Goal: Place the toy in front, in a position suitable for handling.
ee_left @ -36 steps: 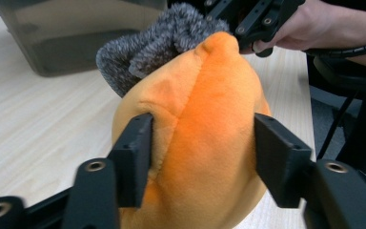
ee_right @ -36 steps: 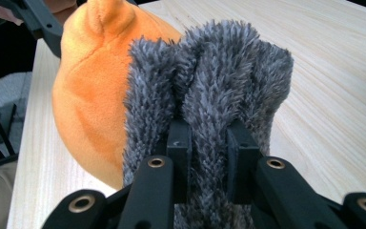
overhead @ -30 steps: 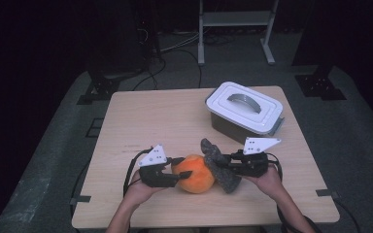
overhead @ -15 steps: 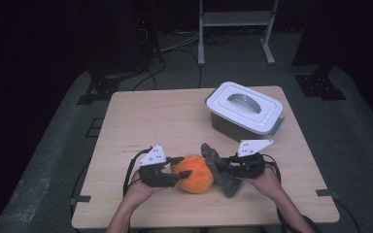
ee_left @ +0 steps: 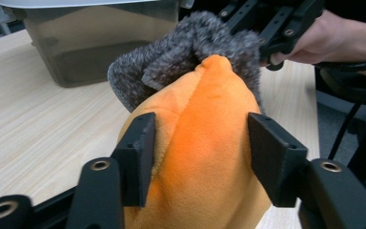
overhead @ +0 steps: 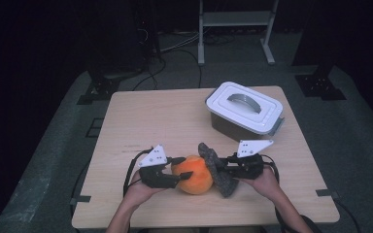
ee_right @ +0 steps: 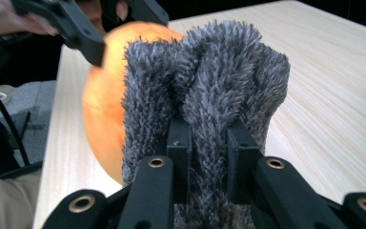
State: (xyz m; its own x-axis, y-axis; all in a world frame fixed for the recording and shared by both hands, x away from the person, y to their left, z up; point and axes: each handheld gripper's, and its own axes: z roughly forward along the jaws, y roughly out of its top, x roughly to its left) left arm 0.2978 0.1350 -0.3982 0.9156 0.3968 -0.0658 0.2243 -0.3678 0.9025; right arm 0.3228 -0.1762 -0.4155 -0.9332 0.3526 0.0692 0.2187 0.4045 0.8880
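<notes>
An orange plush toy [overhead: 193, 174] with a grey fuzzy part [overhead: 216, 169] lies on the wooden table [overhead: 150, 121] near its front edge, well in front of the lidded plastic storage box [overhead: 245, 110] and a little to that box's left. The grey fuzzy part touches the orange body on the side nearer the box and stands up as a dark, shaggy ridge. The left gripper [ee_left: 198, 152] comes at the toy from the side away from the box, its two black jaws set on either flank of the orange body and pressing into the plush, so it grasps the orange part. The right gripper [ee_right: 208, 143] comes from the box's side, its jaws drawn close together with a fold of the grey fur pinched between them. A hand [overhead: 138, 187] holds each gripper from the table's front edge. The box has a white lid with a grey handle and a translucent grey body, and stands toward the far right of the table, apart from the toy.
</notes>
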